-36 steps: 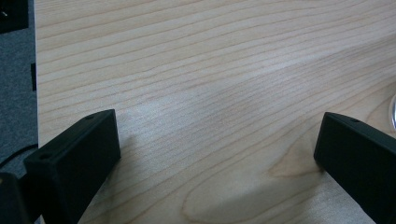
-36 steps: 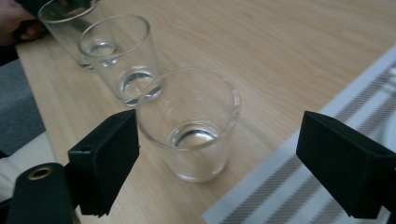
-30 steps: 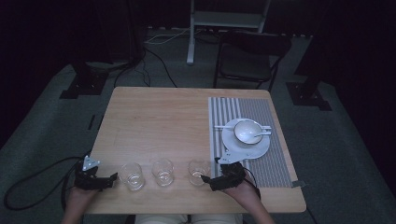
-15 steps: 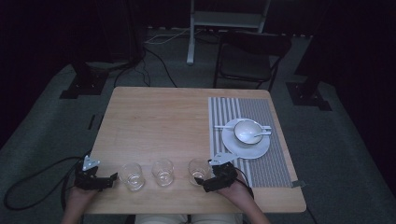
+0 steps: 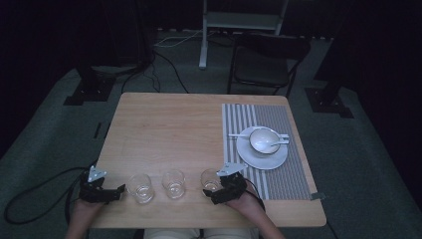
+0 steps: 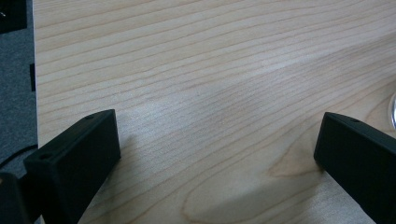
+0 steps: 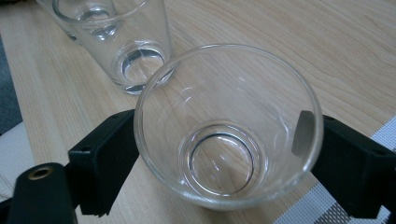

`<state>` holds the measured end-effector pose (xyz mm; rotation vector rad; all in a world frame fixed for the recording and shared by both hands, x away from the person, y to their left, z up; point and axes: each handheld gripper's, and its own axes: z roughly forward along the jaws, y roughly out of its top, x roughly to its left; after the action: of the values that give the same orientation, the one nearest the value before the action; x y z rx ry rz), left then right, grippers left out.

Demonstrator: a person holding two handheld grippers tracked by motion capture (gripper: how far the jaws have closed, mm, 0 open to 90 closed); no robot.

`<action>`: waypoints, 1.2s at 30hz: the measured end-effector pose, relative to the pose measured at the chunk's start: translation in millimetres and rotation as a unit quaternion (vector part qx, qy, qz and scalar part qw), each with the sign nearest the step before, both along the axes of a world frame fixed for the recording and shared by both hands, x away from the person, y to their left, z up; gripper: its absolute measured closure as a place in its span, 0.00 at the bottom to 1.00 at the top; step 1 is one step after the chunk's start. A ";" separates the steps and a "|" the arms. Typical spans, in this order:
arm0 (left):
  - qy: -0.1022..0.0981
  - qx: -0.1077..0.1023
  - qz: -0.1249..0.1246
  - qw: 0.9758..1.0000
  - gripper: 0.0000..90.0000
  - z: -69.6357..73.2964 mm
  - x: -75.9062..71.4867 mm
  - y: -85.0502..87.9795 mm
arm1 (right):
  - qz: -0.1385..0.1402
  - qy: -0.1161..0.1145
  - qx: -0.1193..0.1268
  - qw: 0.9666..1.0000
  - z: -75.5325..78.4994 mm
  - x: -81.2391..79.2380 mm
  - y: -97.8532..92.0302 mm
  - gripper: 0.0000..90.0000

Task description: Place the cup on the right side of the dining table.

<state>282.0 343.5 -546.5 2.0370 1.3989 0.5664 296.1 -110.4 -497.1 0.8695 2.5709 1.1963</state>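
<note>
Right gripper (image 5: 213, 191): jaws bracket the rightmost glass (image 7: 229, 126), apparently touching both sides (contact is hard to confirm through clear glass), set for a grasp.
Left gripper (image 5: 115, 191): jaws wide apart, holding nothing, beside the left glass (image 5: 140, 187).
Glass: clear, empty, upright, at the table's (image 5: 164, 129) near edge, just left of the striped placemat (image 5: 283, 174).

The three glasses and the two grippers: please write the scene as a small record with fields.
Glasses: three clear empty ones in a row along the near edge of the table
Right glass: stands between the black fingers of the right gripper, which are close on both sides; contact uncertain
Middle glass: free
Left glass: free, beside the left gripper
Left gripper: open over bare wood, holds nothing
Placemat: striped, carries a plate with bowl and spoon
</note>
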 end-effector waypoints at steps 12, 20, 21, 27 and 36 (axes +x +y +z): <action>0.000 0.000 0.000 1.000 0.01 0.0 0.0 0.1 | -0.005 -0.011 -0.015 1.000 -3.4 1.8 9.5 0.16; 0.000 0.000 -0.001 1.000 0.01 0.0 0.1 0.1 | -0.007 -0.013 -0.022 1.000 -3.9 4.7 12.4 0.20; 0.000 0.000 -0.001 1.000 0.01 0.0 0.1 0.1 | -0.006 -0.013 -0.022 1.000 -3.9 4.9 12.5 0.20; 0.000 0.000 -0.001 1.000 0.01 0.0 0.0 0.1 | -0.006 -0.008 -0.025 1.000 -1.3 8.0 12.9 0.20; 0.000 0.000 -0.001 1.000 0.01 0.0 0.1 0.2 | -0.010 -0.013 -0.023 1.000 7.2 13.8 9.8 0.20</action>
<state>282.0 343.6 -546.5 2.0380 1.3969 0.5657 309.9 -100.6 -489.9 0.8614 2.5523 1.1299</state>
